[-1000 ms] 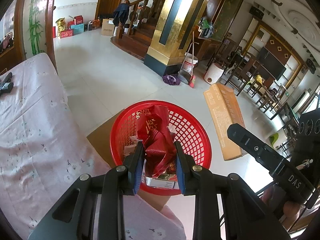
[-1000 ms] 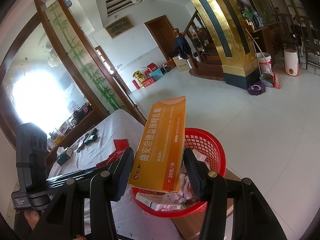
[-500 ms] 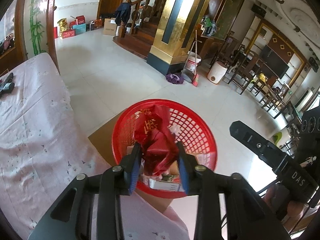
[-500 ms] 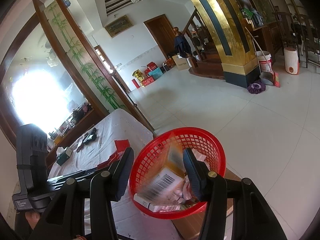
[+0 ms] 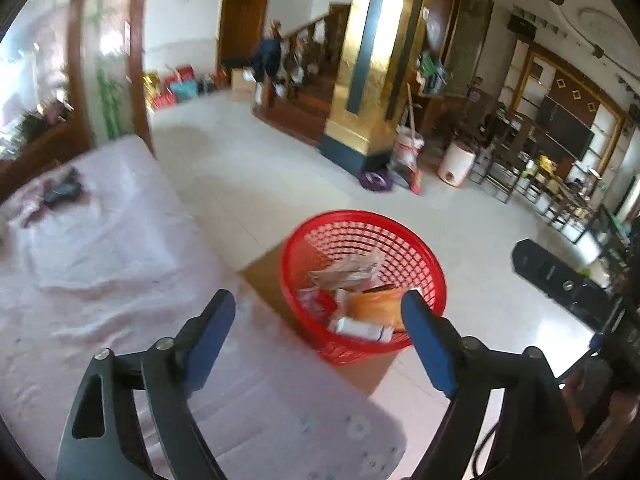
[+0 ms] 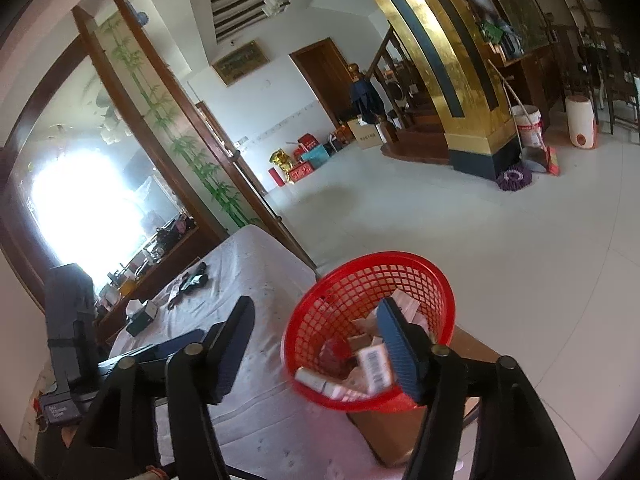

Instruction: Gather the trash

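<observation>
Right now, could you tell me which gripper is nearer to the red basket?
Right. The right gripper hangs open at the red basket, one finger over its contents. The left gripper, also open, sits back over the table edge.

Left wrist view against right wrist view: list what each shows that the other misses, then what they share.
Only the left wrist view shows the row of dark chairs along the right side and an orange packet in the trash.

Only the right wrist view shows the bright window, the framed picture on the wall, and a tissue box on the table.

Both show the red basket with trash inside, the covered table, the gold pillar, and empty, open jaws.
</observation>
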Demonstrator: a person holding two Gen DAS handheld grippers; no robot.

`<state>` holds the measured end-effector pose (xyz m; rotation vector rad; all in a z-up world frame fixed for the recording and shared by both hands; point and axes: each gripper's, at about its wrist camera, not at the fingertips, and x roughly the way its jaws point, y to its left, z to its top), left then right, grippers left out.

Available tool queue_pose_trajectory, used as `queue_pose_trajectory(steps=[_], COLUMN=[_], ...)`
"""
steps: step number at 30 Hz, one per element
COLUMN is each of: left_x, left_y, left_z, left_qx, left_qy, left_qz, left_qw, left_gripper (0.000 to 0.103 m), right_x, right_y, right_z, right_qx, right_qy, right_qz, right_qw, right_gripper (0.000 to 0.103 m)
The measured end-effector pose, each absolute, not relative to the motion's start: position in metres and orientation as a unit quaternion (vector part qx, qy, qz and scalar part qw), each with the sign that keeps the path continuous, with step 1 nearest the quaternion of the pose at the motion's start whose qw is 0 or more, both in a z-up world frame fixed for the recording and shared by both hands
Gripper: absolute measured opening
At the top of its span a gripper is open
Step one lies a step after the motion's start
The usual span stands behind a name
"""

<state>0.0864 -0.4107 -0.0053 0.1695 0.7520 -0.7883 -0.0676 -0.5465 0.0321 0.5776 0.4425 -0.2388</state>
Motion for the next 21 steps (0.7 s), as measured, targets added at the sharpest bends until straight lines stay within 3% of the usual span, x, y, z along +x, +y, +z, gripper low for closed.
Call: queue_pose_trajectory(steps=[4, 10, 21], left_x=[0.058, 0.02, -0.008], left_y=[-0.383, -0.341, -0.307], left_z=[0.01, 0.034, 0.05], left_qx=[0.085, 0.094, 0.082], left_qy=[0.333, 0.281, 0.269], left_qz=[-0.352, -0.328, -0.351], left_qw=[0.87, 0.897, 0.893], left_gripper=[0.091, 0.092, 0.094], right_x=[-0.087, -0.118, -0.141], right_y=[-0.511, -0.471, -0.437], right_z=[0.05, 0.07, 0.084], right_qx=[0.23, 0.182, 0.17], right_qy=[0.211, 0.2, 0.19], right_qz=[-0.14, -0.166, -0.18], right_qw=[0.94, 0.948, 0.95], right_gripper=[0.087, 0.09, 0.091])
